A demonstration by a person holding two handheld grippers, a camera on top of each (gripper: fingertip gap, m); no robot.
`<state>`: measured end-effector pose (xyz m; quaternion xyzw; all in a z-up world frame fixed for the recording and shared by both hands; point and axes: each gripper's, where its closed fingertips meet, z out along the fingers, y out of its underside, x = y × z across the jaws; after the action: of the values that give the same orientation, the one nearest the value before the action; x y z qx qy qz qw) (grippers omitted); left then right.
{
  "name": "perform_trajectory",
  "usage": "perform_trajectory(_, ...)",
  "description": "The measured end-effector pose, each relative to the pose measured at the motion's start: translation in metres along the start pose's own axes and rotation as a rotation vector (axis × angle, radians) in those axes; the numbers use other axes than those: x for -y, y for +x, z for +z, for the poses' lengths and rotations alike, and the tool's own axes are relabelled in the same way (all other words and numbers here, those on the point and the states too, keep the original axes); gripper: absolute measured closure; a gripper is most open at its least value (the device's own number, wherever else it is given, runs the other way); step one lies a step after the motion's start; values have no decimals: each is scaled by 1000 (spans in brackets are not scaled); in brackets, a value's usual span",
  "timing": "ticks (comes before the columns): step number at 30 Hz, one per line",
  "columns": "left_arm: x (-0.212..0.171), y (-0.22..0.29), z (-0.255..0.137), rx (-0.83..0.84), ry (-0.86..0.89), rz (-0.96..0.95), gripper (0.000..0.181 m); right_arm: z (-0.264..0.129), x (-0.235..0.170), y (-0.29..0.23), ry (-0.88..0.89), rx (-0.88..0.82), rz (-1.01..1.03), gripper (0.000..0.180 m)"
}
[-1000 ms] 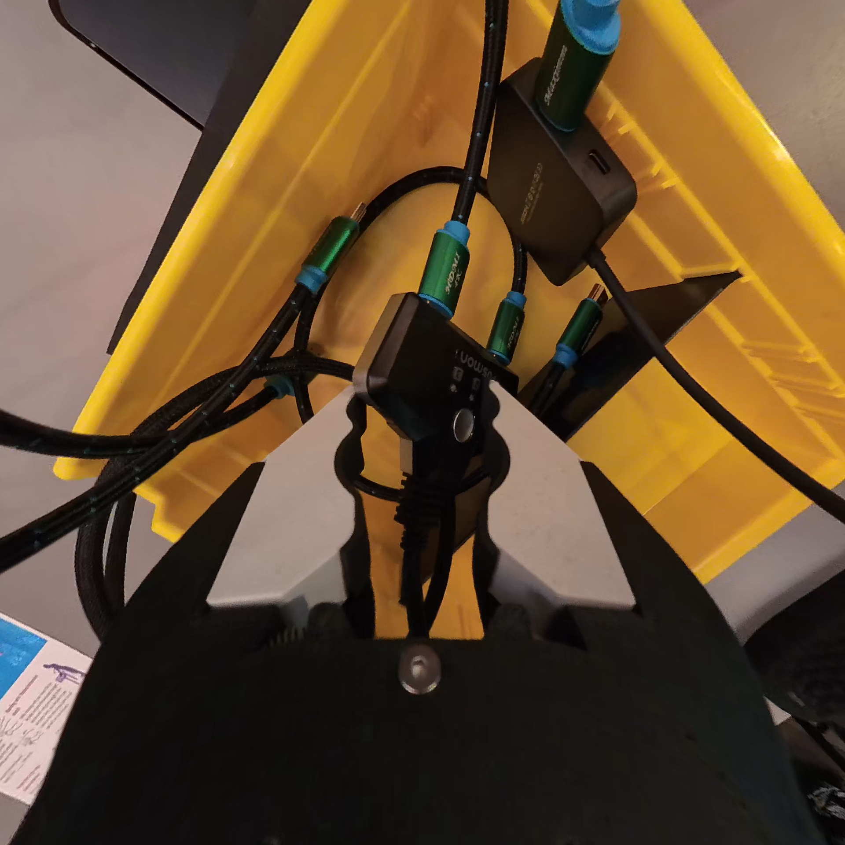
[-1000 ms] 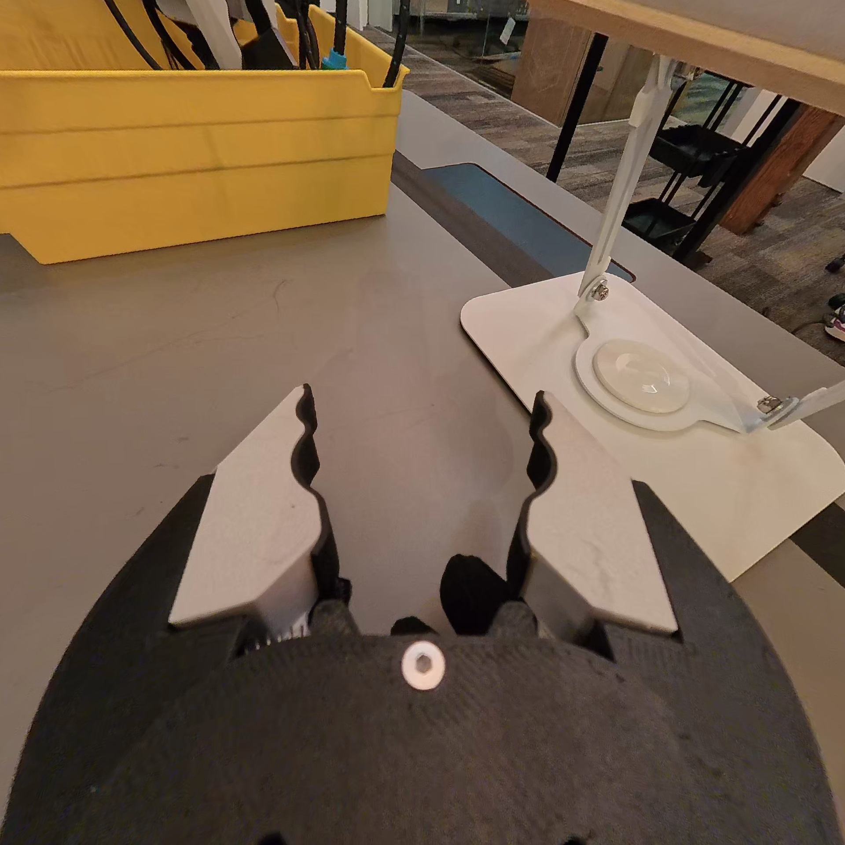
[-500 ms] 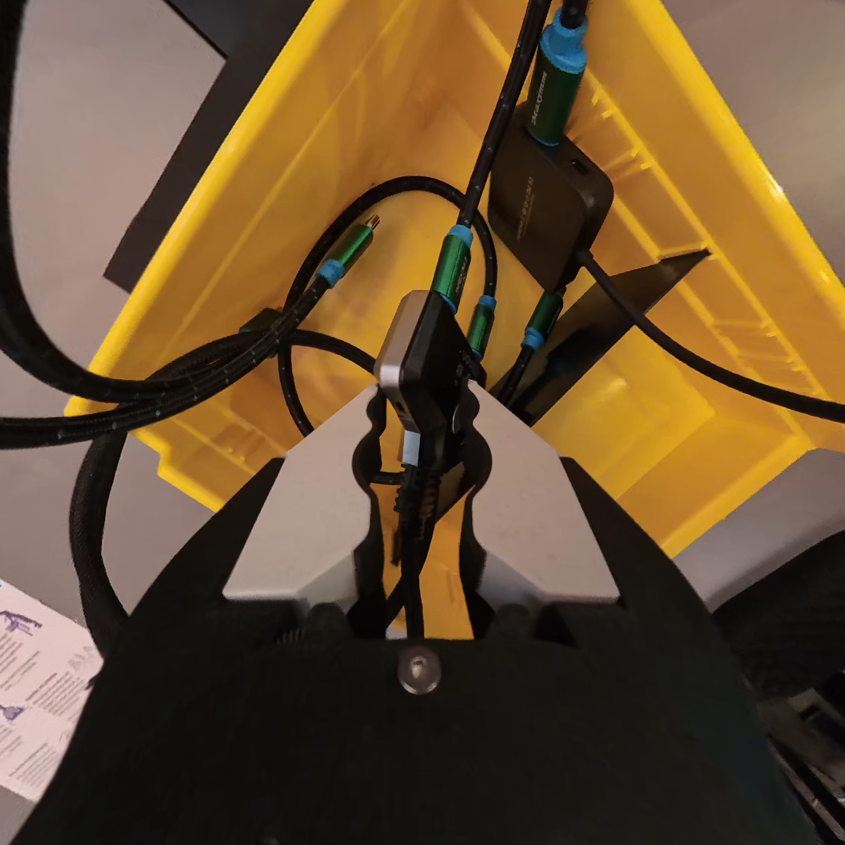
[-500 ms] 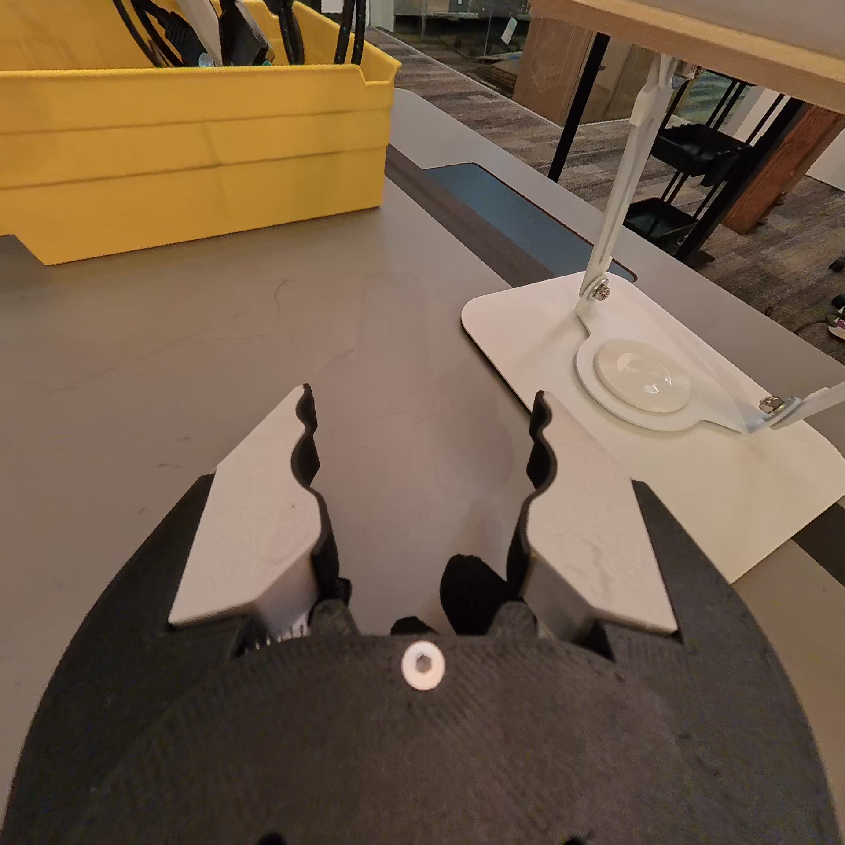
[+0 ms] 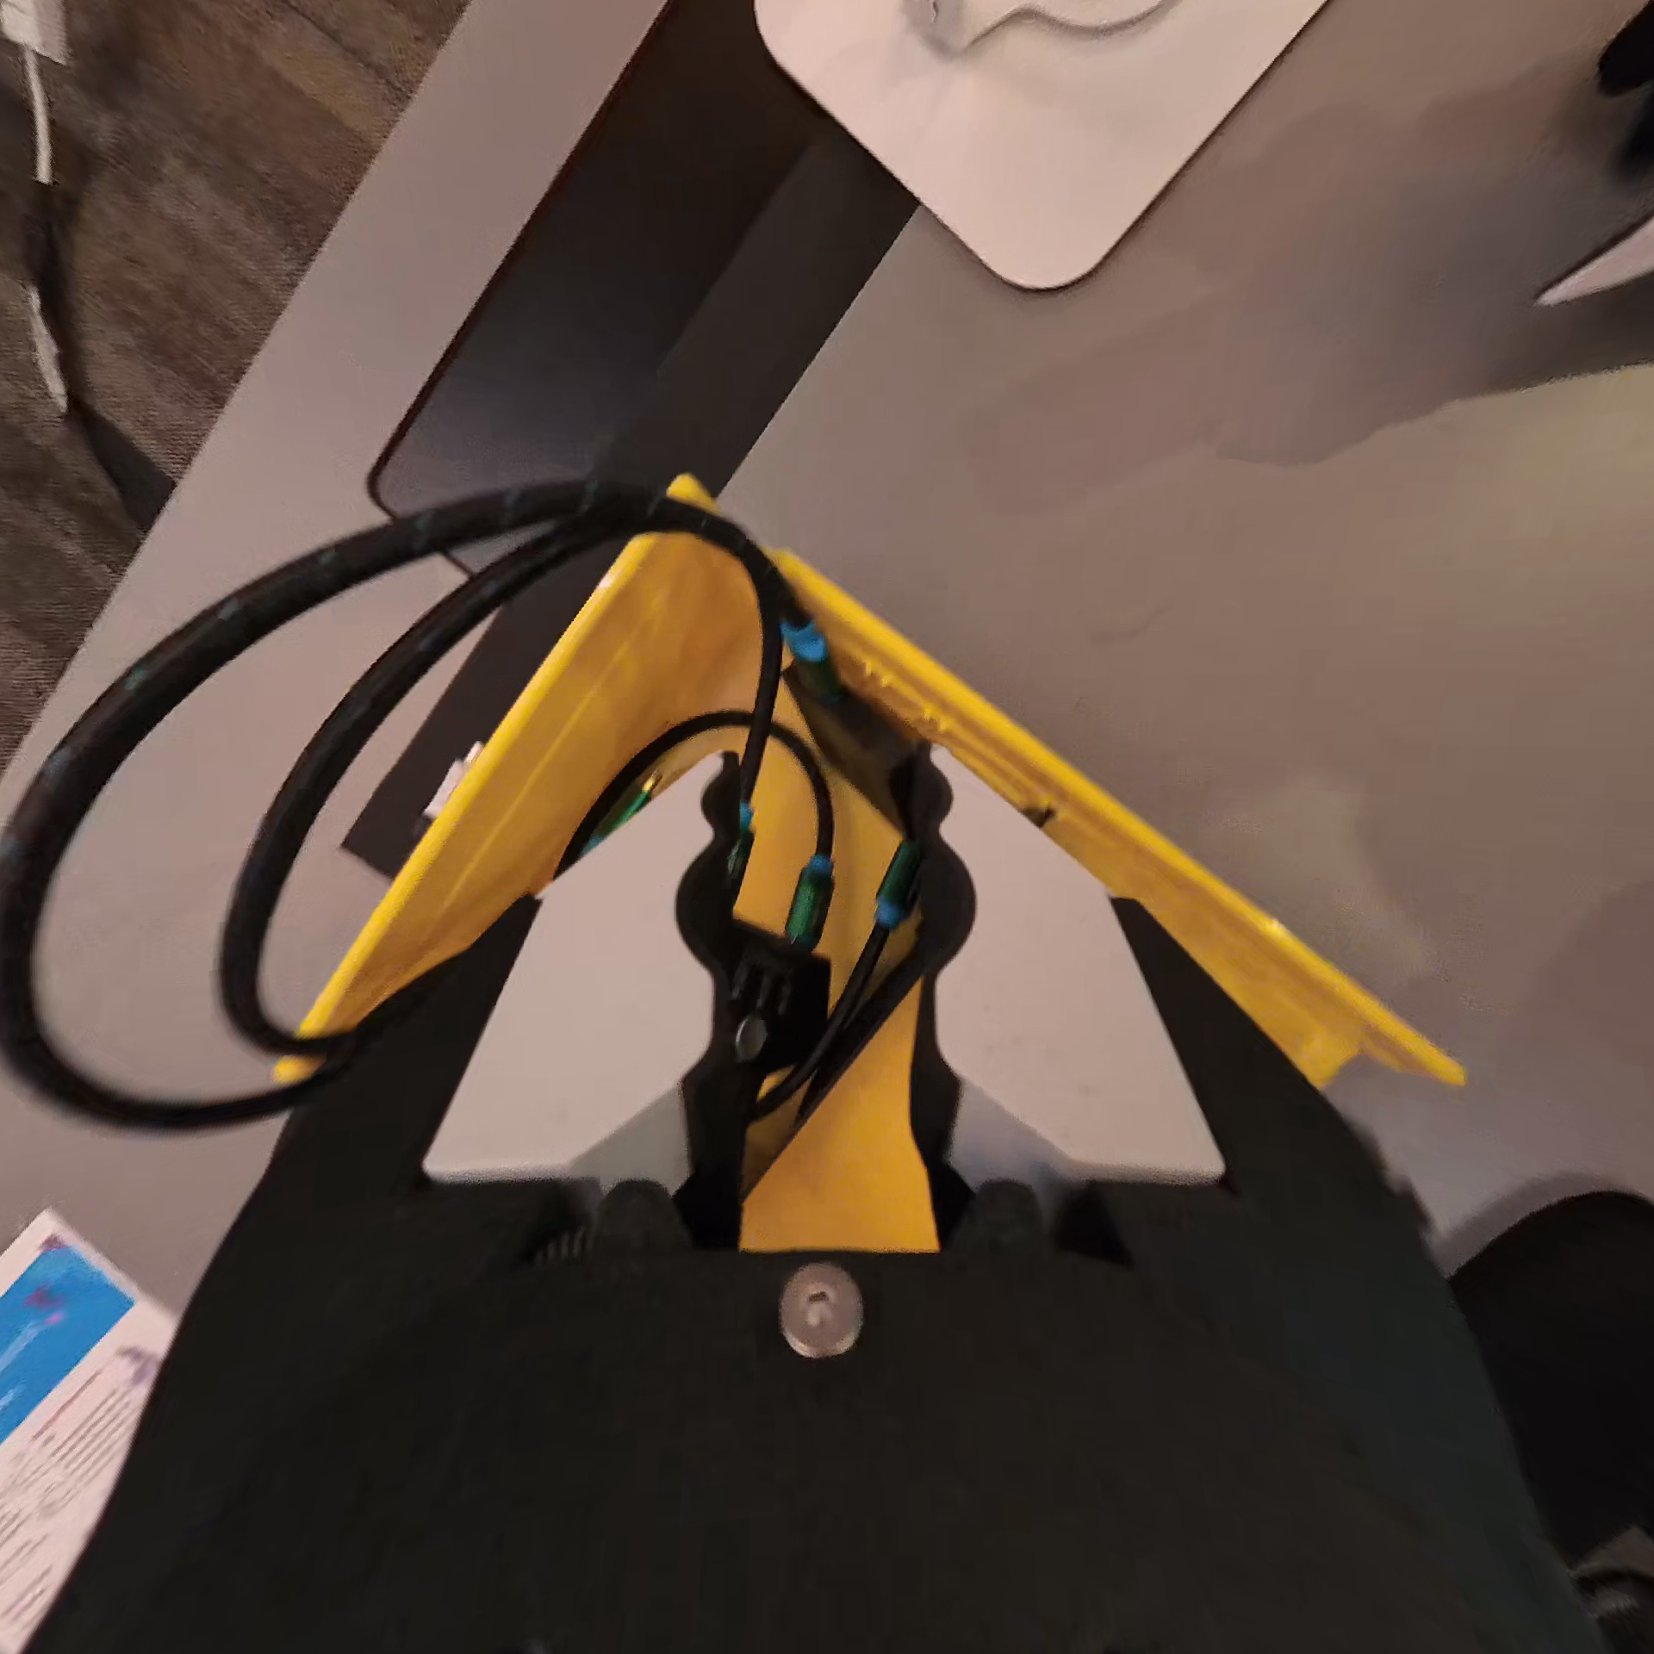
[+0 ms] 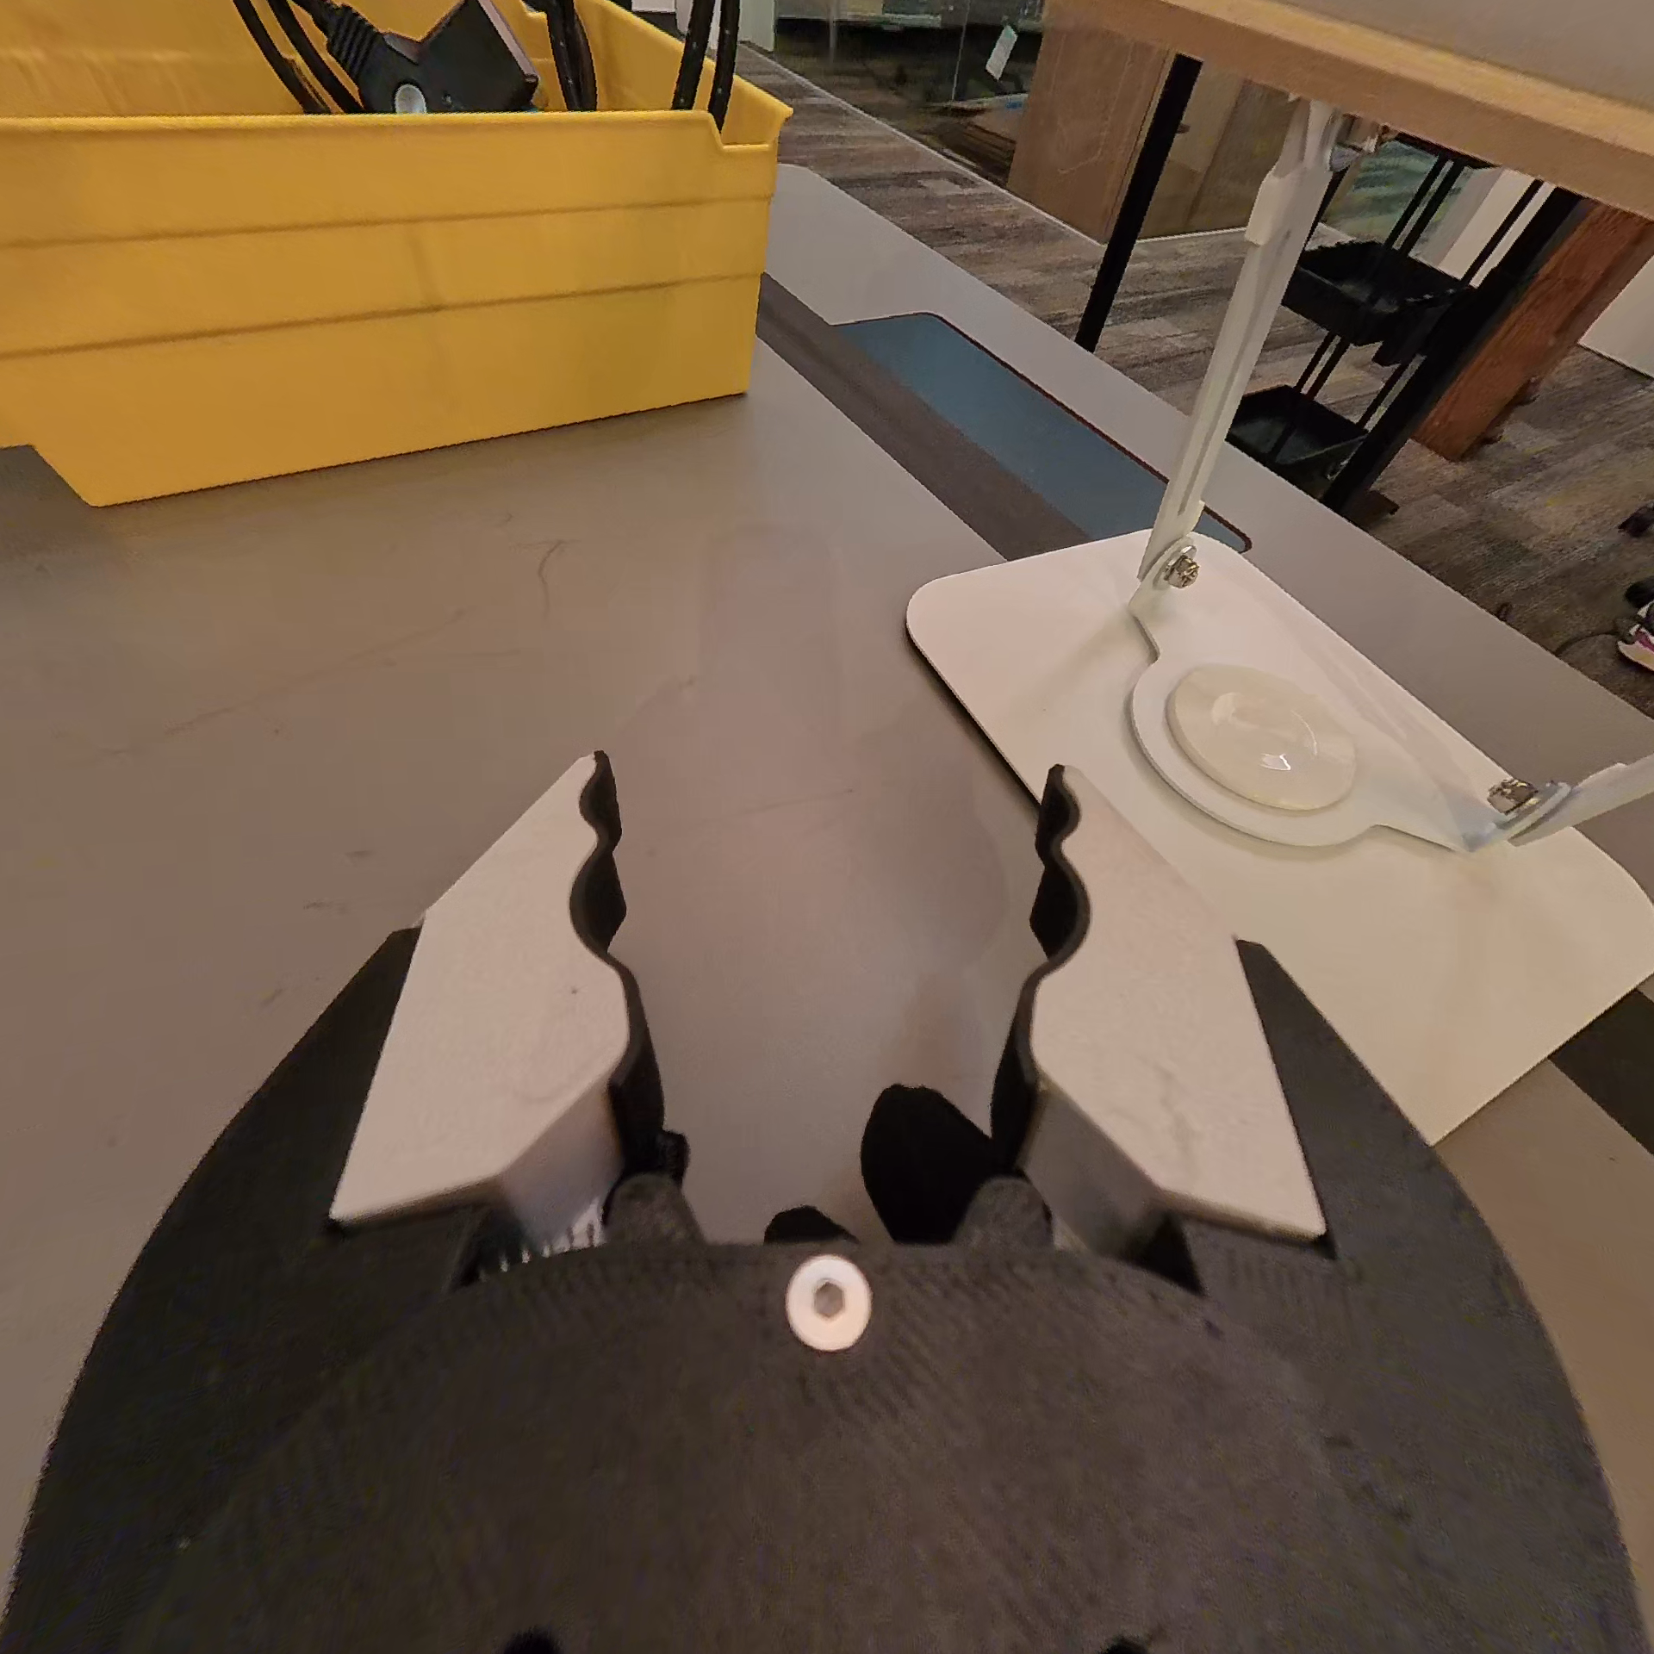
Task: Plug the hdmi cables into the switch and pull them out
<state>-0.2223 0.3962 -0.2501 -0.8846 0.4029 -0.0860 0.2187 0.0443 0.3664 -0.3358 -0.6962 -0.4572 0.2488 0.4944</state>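
Pulled up high over yellow plastic bin [image 5: 573, 761]: left gripper [image 5: 819, 770], let go, empty. Small black switch box [image 5: 777, 993] back down in bin among black braided cables [image 5: 179, 716]. Needs grabbing again. Right gripper [image 6: 831, 770] spread wide, empty.

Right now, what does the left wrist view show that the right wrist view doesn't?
Only the left wrist view shows the left gripper, its jaws apart over the bin, the green-and-blue HDMI plugs lying inside, two thick braided black cable loops hanging over the bin's edge, and a blue-and-white printed sheet. Only the right wrist view shows the right gripper, open and empty above the grey table, plus the stand's white upright arm. Both show the yellow plastic bin, the small black switch box and the white stand base.
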Motion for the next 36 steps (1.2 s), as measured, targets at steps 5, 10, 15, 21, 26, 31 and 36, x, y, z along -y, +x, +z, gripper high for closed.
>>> perform_trajectory(5, 19, -3, 47, 18, 11, -121, 131, 0, 0, 0, 4, 3, 3, 87)
perform_trajectory(10, 34, -25, 62, 136, 86, -201, 170, 0, 1, 0, 5, 9, 9, 87)
perform_trajectory(15, 36, -27, 48, 127, 137, -235, 173, 0, 1, -1, 5, 13, 8, 88)
perform_trajectory(21, 49, -33, 2, 157, 246, -232, 174, 0, 0, -2, -1, 13, -2, 88)
perform_trajectory(26, 47, -38, -27, 178, 266, -215, 175, 1, 0, -2, -3, 13, -5, 88)
perform_trajectory(31, 53, -42, -64, 198, 345, -230, 175, 0, 0, -2, -2, 14, -4, 88)
perform_trajectory(36, 67, -36, -115, 244, 425, -204, 175, 0, 0, -2, -2, 15, -2, 88)
